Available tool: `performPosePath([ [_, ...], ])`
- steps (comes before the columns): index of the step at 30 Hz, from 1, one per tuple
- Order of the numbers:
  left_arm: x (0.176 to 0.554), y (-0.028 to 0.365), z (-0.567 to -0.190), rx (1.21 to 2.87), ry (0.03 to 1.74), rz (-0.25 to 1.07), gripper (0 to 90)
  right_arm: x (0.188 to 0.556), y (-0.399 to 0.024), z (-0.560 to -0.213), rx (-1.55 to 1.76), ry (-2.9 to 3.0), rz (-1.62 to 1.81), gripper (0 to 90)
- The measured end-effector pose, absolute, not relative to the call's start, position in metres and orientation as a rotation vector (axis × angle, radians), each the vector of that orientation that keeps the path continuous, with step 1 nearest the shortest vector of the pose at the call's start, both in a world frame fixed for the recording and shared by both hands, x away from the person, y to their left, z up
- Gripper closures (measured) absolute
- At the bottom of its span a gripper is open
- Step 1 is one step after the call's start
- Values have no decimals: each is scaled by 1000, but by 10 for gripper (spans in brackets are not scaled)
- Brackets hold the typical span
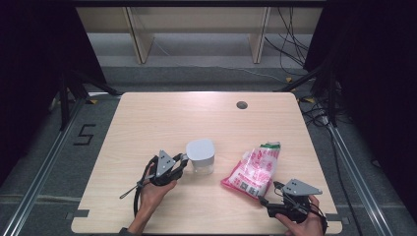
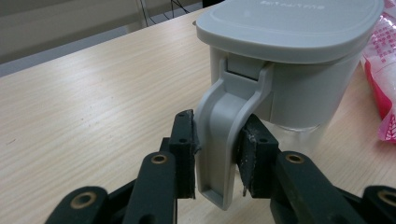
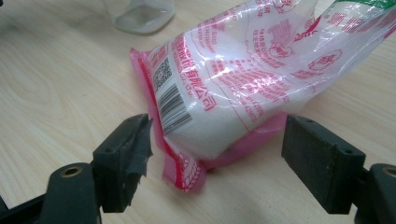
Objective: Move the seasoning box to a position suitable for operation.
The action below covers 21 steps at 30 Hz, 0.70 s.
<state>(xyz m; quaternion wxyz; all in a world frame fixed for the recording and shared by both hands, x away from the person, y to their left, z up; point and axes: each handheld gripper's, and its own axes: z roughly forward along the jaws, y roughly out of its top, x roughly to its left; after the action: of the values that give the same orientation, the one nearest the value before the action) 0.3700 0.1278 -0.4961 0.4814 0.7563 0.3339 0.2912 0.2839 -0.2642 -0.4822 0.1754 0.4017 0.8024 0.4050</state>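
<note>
Left gripper [image 2: 215, 154] clamped on the grey plastic lidded jug's handle [image 2: 224, 135].
We see the right gripper [image 3: 217, 163] open, astride the pink-and-clear plastic bag's [image 3: 233, 79] near end.

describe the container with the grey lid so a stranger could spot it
On the wooden table, look near the middle of the front half. The container stands left of a pink and white bag; alone it has a flat grey lid, clear base and side handle.

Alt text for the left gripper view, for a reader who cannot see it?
The left gripper has its two black jaws closed on the grey handle of a grey-lidded container standing on a light wooden table. A pink and white bag lies at the right edge.
</note>
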Motion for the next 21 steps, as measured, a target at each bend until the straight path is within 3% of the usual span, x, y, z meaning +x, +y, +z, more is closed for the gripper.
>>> performPosePath([
  [14,375,116,-500,1853,731,662,695,285,-265,-483,1137,2278,1154,248],
  [21,383,116,-500,1851,767,670,700,285,-265,-483,1133,2278,1150,248],
])
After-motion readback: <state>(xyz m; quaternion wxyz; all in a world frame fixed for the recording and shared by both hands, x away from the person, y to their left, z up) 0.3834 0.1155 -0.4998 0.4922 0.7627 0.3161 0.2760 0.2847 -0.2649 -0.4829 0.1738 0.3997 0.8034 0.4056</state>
